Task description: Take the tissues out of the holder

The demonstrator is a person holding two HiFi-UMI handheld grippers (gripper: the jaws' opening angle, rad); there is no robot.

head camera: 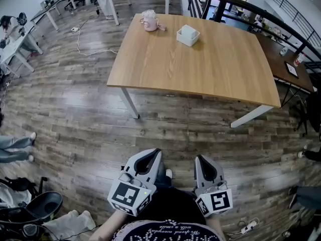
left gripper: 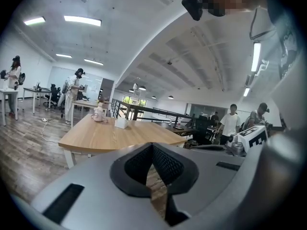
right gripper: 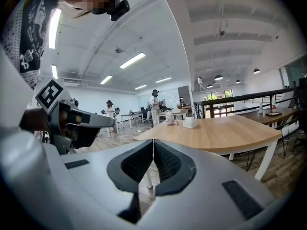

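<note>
The bench (head camera: 200, 69) has a smooth, matt, light wood top on white legs; the floor (head camera: 75, 114) is grey-brown wood plank with a faint sheen; the tissue holder (head camera: 187, 34) looks matt white; the left gripper (head camera: 150, 154) and right gripper (head camera: 202, 160) have smooth, matt grey plastic shells, their jaws lined with black, finely ribbed pads (left gripper: 169, 166).

I see the holder (head camera: 188, 36) as a small white square box, upright on the far part of the wooden table (head camera: 210, 69) and turned slightly askew to its edges. The tissues (head camera: 187, 31) show only as white in its open top, not yet taken out.
</note>
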